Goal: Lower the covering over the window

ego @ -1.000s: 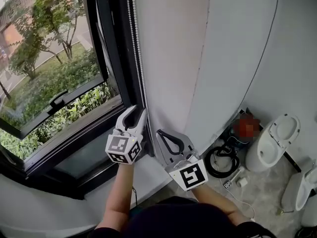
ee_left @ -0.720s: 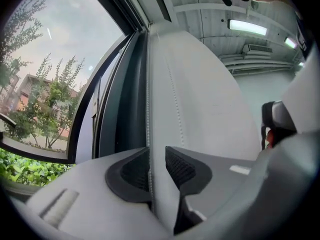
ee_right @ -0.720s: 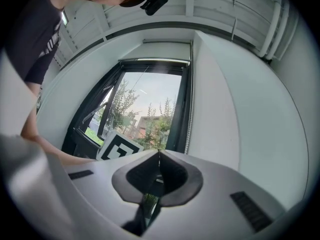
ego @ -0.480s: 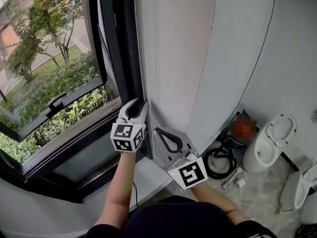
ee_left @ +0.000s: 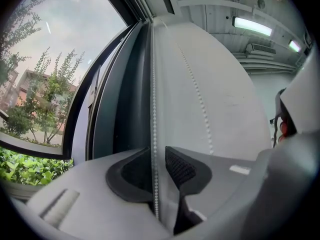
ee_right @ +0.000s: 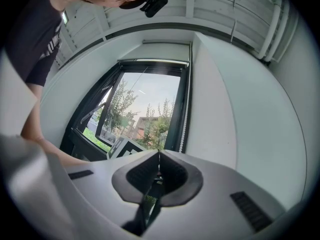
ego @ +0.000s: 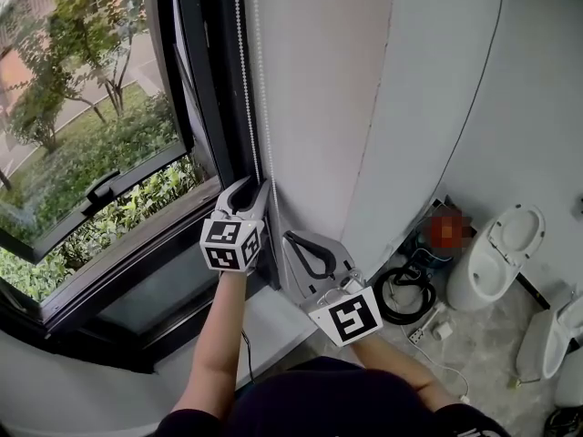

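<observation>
White bead chain point(ee_left: 153, 99) hangs upright along the right edge of the uncovered window point(ego: 91, 135). It passes between the half-open jaws of the left gripper point(ee_left: 159, 156), not yet pinched. The right gripper point(ee_right: 159, 156), closed and empty, sits nearer, to the right.

No text can be read anywhere: the pale print on the person's shirt point(ee_right: 50, 44) is too blurred to read.
</observation>
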Demonstrator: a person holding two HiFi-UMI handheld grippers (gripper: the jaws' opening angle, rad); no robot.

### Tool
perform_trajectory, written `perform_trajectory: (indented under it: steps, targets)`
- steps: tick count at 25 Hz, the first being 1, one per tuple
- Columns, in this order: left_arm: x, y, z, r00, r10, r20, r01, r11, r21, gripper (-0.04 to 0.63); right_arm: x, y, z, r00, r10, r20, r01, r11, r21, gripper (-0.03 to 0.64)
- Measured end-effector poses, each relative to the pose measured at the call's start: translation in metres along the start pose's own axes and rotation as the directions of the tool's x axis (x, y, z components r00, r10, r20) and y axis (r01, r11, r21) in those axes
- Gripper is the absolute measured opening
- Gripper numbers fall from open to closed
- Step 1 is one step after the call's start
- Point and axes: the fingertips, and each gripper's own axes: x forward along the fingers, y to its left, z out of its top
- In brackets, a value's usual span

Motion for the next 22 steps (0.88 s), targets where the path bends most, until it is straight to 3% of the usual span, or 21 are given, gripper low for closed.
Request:
perform_trajectory:
  steps: [4,6,15,19,22]
  targets:
    - [0.003,-0.002,-0.003,1.000,-0.011,-0.012,0.011,1.000,-0.010,0.103,-0.003,-0.001,0.000,1.000,-0.004,-0.004,0.004,1.000,0.001,0.012]
    - [0.003,-0.004,-0.005,0.999,-0.030,-0.019,0.030,0.999,-0.017,0.019,-0.004,-0.002,0.000,1.000,-0.006,-0.003,0.006,1.000,0.002,0.012]
    - [-0.044,-0.039,-0.006,0.984,-0.171,-0.043,0.169,0.984,-0.048,0.015,-0.011,0.002,-0.003,1.000,0.001,0.002,-0.002,0.998,0.060,0.012]
    - [-0.083,-0.053,-0.003,0.982,-0.186,-0.023,0.184,0.979,-0.086,0.015,-0.017,0.011,-0.007,1.000,0.026,0.013,-0.027,0.994,0.109,0.012]
    - [-0.107,-0.070,-0.001,0.983,-0.179,-0.028,0.177,0.982,-0.061,0.015,-0.026,0.016,-0.006,0.998,0.057,0.024,-0.060,0.988,0.145,0.012]
